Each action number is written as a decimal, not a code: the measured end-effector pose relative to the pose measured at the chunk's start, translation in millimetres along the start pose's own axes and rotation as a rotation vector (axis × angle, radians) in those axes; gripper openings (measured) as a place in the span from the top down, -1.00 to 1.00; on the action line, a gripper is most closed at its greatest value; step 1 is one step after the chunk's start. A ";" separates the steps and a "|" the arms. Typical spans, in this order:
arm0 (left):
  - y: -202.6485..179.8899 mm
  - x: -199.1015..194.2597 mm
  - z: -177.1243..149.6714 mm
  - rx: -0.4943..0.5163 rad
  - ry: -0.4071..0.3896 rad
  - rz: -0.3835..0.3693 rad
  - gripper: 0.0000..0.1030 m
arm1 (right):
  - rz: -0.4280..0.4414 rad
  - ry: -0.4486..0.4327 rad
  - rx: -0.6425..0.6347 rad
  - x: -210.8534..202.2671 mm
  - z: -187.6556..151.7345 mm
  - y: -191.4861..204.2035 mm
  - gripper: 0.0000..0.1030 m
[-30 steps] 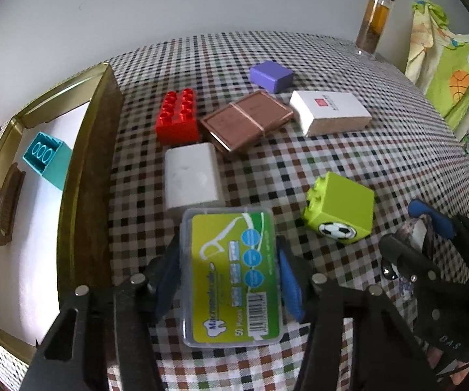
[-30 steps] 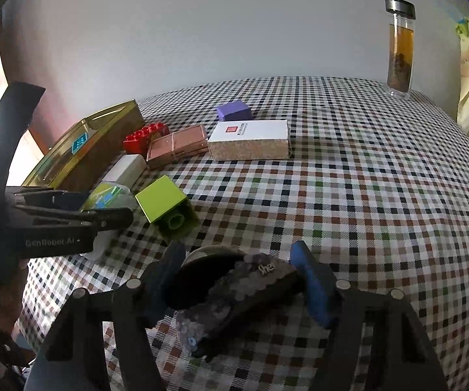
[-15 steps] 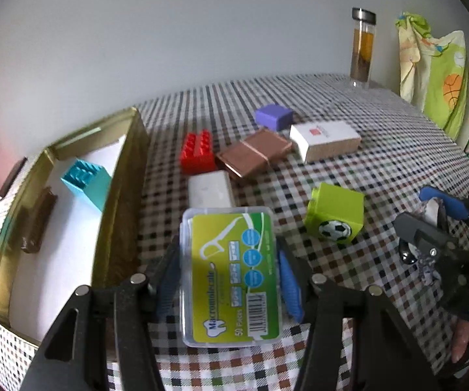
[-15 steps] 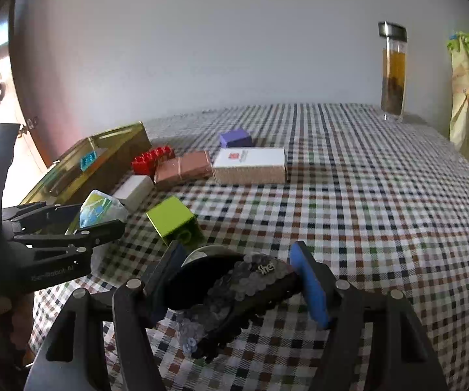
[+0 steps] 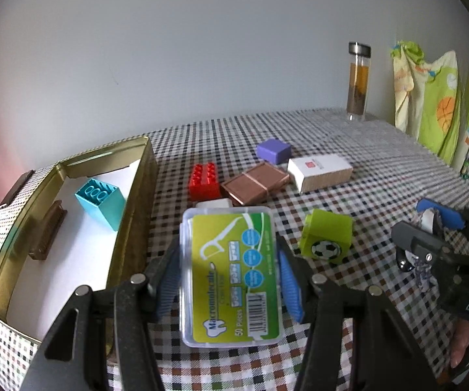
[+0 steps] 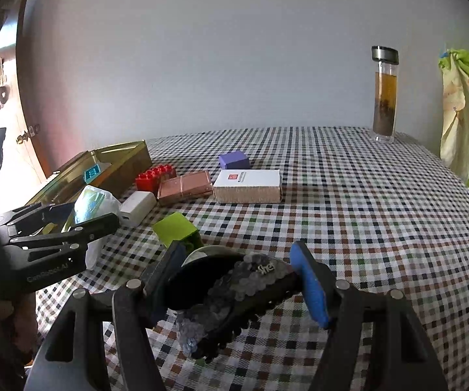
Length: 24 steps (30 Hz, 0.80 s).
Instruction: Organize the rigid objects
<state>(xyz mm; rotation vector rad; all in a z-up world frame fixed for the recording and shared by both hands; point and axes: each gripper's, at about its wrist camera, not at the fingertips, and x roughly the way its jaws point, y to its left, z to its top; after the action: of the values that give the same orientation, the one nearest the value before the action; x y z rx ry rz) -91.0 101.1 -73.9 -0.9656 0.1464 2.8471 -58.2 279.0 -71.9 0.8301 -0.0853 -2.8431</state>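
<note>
My left gripper (image 5: pixel 229 260) is shut on a clear floss-pick box (image 5: pixel 231 280) with a green label, held above the checked tablecloth, right of an open gold tin (image 5: pixel 136 195). The tin holds a teal brick (image 5: pixel 101 198) and a brown comb-like piece (image 5: pixel 49 234). My right gripper (image 6: pixel 237 260) is shut on a black sequined hair clip (image 6: pixel 234 293), lifted off the cloth. A green football block (image 5: pixel 327 236) sits between the two grippers. Beyond lie a red brick (image 5: pixel 203 179), a small white box (image 5: pixel 215 203), a copper case (image 5: pixel 255 187), a white carton (image 5: pixel 320 172) and a purple cube (image 5: pixel 273 151).
A tall glass bottle (image 6: pixel 384 94) with brown contents stands at the table's far right corner. A green and yellow cloth (image 5: pixel 430 97) hangs at the right. A grey wall backs the table. The checked cloth (image 6: pixel 364 211) right of the carton is bare.
Both grippers have risen a little and tipped upward with their loads still held. More wall shows now, and the objects on the table sit lower in both views.
</note>
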 end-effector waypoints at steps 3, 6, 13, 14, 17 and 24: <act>1.8 -4.3 0.1 -0.011 -0.023 -0.002 -0.05 | -0.003 -0.021 -0.007 -3.5 -0.4 1.4 -0.34; 4.4 -8.9 -0.1 -0.026 -0.048 -0.004 -0.05 | -0.007 -0.044 -0.013 -7.1 -1.0 2.8 -0.34; 6.9 -19.1 -2.0 -0.040 -0.104 0.003 -0.05 | -0.013 -0.102 -0.035 -16.8 -3.4 7.3 -0.34; 7.0 -20.0 -2.0 -0.041 -0.109 0.006 -0.05 | -0.014 -0.109 -0.039 -18.1 -3.7 7.7 -0.34; 7.5 -23.3 -2.4 -0.041 -0.127 0.011 -0.05 | -0.015 -0.132 -0.047 -21.8 -4.4 8.7 -0.34; 8.3 -30.6 -4.1 -0.042 -0.167 0.020 -0.05 | -0.018 -0.197 -0.075 -32.5 -8.1 13.4 -0.34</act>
<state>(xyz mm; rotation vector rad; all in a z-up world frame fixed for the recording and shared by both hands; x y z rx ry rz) -65.8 89.6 -58.0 -0.7319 0.0794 2.9436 -24.9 271.9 -60.1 0.5369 0.0028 -2.9169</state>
